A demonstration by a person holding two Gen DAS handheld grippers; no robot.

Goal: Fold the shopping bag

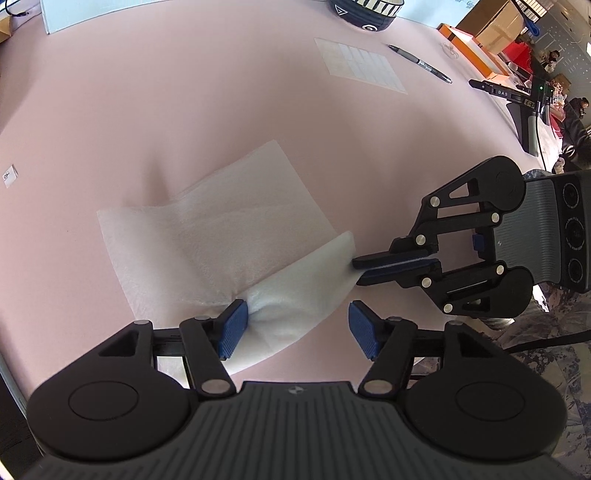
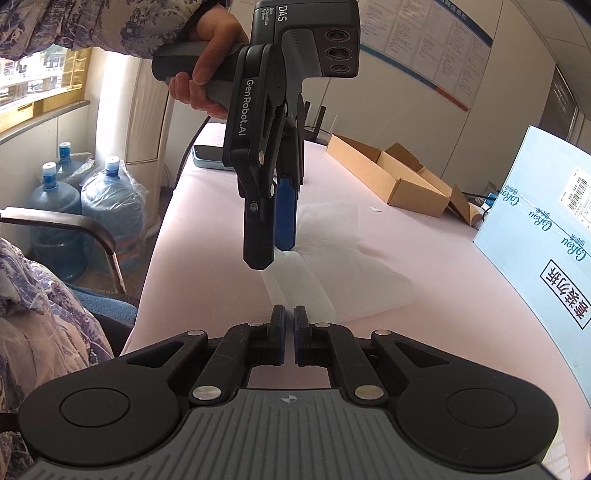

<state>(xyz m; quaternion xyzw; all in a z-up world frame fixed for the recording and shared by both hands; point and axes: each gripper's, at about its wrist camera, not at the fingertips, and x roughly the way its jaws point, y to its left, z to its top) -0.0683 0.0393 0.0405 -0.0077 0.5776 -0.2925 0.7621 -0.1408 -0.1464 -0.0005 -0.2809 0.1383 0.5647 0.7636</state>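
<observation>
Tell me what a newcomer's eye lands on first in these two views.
First, the white shopping bag, partly folded on the pink table. Next, the left hand-held gripper, open with the bag's raised near corner between its blue pads, and the right hand-held gripper, nearly shut at that flap's right edge. A pen lies at the far right.

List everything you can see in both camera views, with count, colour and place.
shopping bag: one, white, partly folded on table centre
table: one, pink
pen: one, black, far side
label sheet: one, white, beside pen
bowl: one, dark patterned, far edge
cardboard boxes: open, brown, table edge
water jugs: three, blue, on floor
left gripper: black, blue pads, open over bag edge
right gripper: black, nearly closed at bag edge
hand: one, holding left gripper
</observation>
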